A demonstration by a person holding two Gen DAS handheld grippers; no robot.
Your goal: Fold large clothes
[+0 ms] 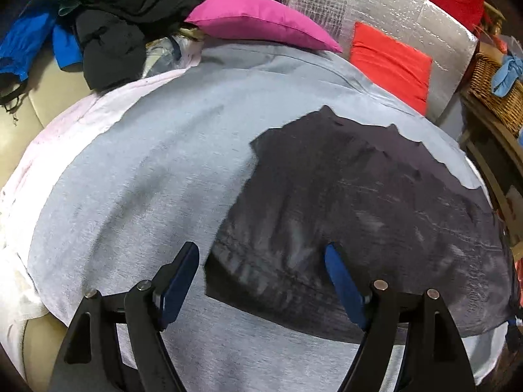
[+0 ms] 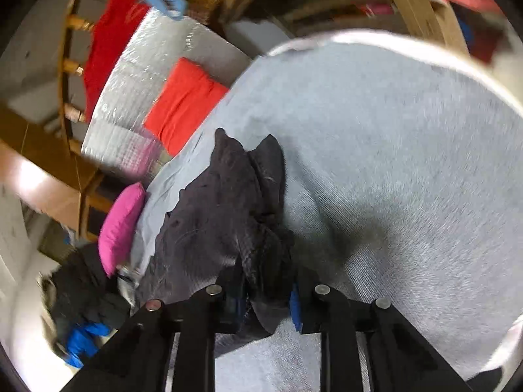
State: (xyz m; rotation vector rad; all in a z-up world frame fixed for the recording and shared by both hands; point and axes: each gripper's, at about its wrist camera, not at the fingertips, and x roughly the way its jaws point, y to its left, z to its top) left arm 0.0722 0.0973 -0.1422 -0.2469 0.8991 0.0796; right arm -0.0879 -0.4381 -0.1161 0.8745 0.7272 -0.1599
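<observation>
My left wrist view shows the dark garment (image 1: 359,202) spread flat on the grey sheet (image 1: 137,176), filling the frame from centre to three o'clock. My left tongs (image 1: 261,281) stand wide over its near hem, gripping nothing. Only my right view shows that cloth bunched and pinched between my right tongs (image 2: 266,303), drawn narrow on a fold. At two o'clock in the left view a woven wicker basket (image 1: 497,94) holds a light blue cloth (image 1: 508,70). A pink cushion (image 1: 261,23) lies at twelve.
</observation>
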